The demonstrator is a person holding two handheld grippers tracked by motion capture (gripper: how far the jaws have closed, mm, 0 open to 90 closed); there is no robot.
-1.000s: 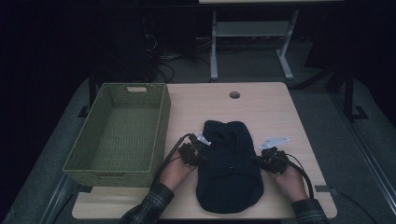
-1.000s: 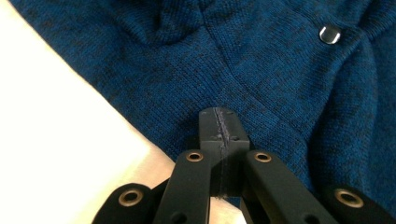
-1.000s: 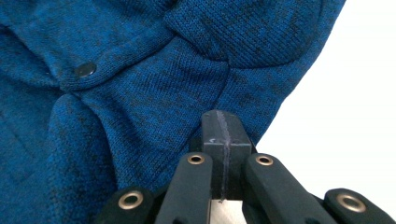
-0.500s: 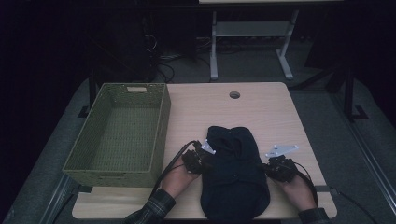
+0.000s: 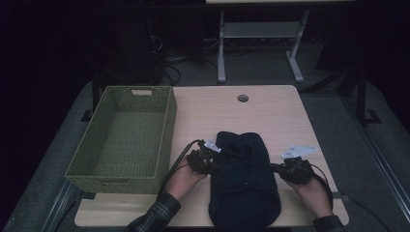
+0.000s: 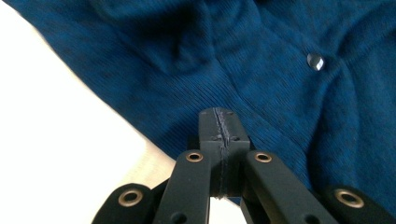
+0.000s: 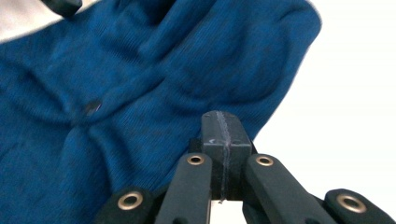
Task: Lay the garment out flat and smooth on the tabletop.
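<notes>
A dark blue knit garment (image 5: 244, 179) lies bunched on the wooden table (image 5: 270, 113), reaching the near edge. My left gripper (image 5: 212, 166) is at its left side, and my right gripper (image 5: 276, 168) is at its right side. In the left gripper view the jaws (image 6: 219, 116) are shut, their tips over the garment's (image 6: 261, 56) edge near a button (image 6: 316, 61). In the right gripper view the jaws (image 7: 222, 119) are shut too, against the garment's (image 7: 140, 70) border. I see no fabric between either pair of jaws.
A green woven basket (image 5: 167, 125) stands on the left part of the table, with nothing in it. A round cable hole (image 5: 242, 98) sits near the far edge. A metal-framed stand (image 5: 261, 29) is on the dark floor behind the table.
Both hands and grippers have drawn back toward the near edge. The garment has slid a little toward the person with them.
</notes>
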